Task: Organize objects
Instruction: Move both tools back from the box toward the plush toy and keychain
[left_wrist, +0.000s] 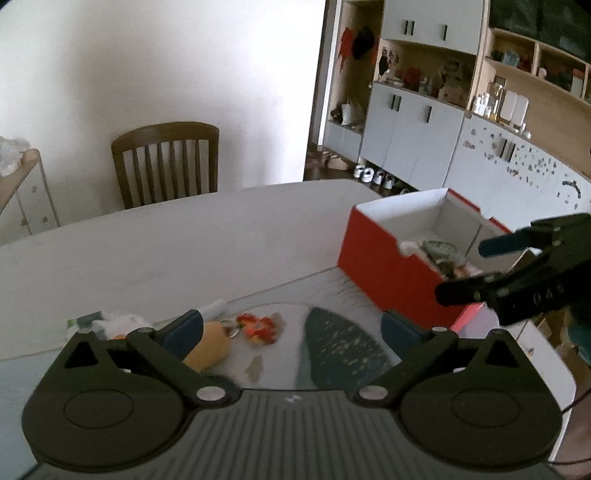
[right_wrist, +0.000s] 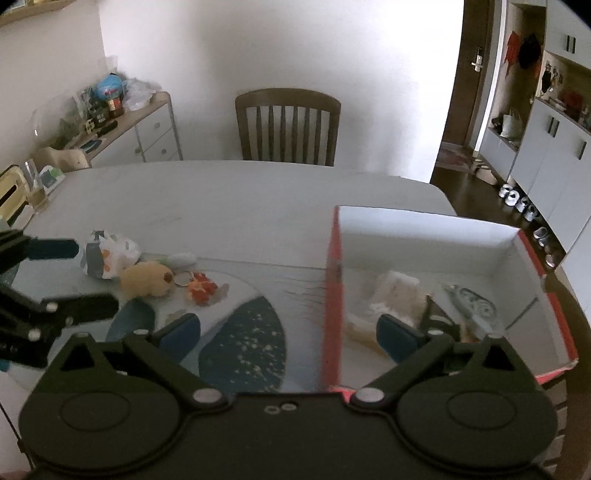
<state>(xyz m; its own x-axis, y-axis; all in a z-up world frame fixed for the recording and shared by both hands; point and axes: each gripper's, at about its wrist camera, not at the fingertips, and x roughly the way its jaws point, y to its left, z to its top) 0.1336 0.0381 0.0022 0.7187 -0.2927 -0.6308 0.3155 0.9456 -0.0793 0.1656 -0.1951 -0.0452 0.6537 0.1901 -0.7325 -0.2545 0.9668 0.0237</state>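
Note:
A red box with a white inside (right_wrist: 428, 225) stands on the right of the table; it also shows in the left wrist view (left_wrist: 384, 258) and holds several items, among them a white cloth (right_wrist: 395, 291). Left of it on a patterned mat (right_wrist: 243, 343) lie a yellow plush toy (right_wrist: 146, 278), an orange-red toy (right_wrist: 201, 288), a plastic bag (right_wrist: 114, 254) and a pale green item (right_wrist: 183, 259). My left gripper (left_wrist: 291, 328) is open and empty above the mat, near the plush (left_wrist: 208, 347). My right gripper (right_wrist: 288, 332) is open and empty, straddling the box's red left wall.
A wooden chair (right_wrist: 288, 125) stands at the table's far side. A sideboard (right_wrist: 129, 125) with clutter is at the back left. Cabinets and shelves (left_wrist: 424, 122) line the right wall, with shoes on the floor below.

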